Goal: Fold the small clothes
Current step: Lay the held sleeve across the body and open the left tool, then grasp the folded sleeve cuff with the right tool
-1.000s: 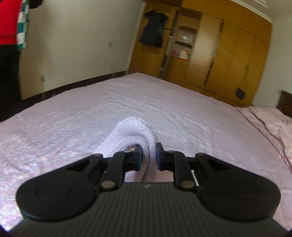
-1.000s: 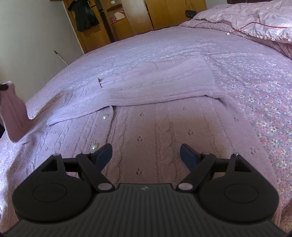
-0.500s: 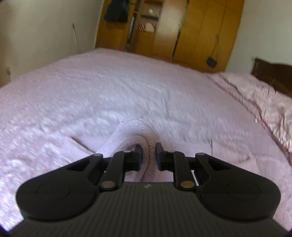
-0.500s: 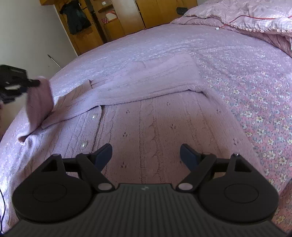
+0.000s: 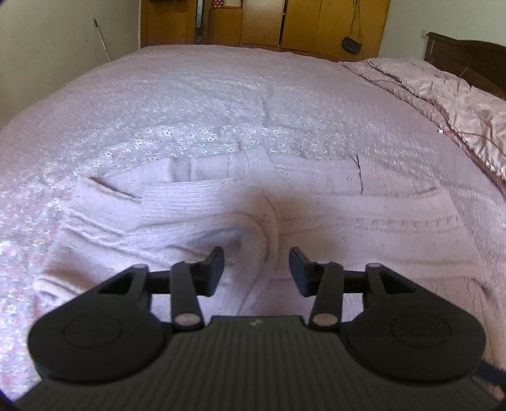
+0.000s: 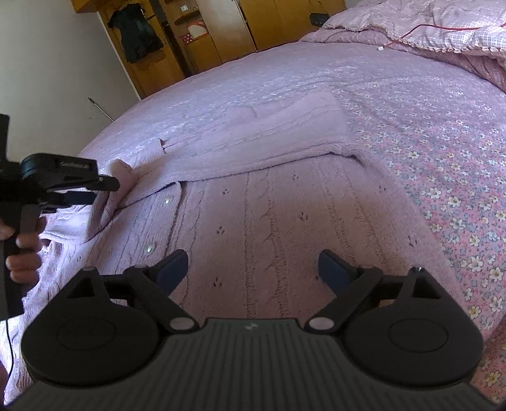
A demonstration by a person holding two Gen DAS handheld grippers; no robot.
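Note:
A small lilac knitted cardigan [image 6: 268,202] with round buttons lies flat on the bed, one sleeve [image 6: 284,132] folded across its top. In the left wrist view the other sleeve [image 5: 221,218] lies folded over the cardigan's body. My left gripper [image 5: 256,268] is open, its fingers either side of that sleeve's cuff, no longer pinching it. It also shows in the right wrist view [image 6: 91,189] at the cardigan's left edge. My right gripper [image 6: 253,268] is open and empty above the cardigan's lower body.
The bed [image 6: 442,126] has a lilac flowered cover. A rumpled quilt [image 5: 442,91] with a red cord lies at the bed's right side. Wooden wardrobes [image 5: 268,22] stand behind the bed, with a dark garment [image 6: 136,31] hanging on one.
My left gripper carried the sleeve cuff rightward over the cardigan, lowered it, and opened, letting the sleeve go. My right gripper stayed open above the cardigan.

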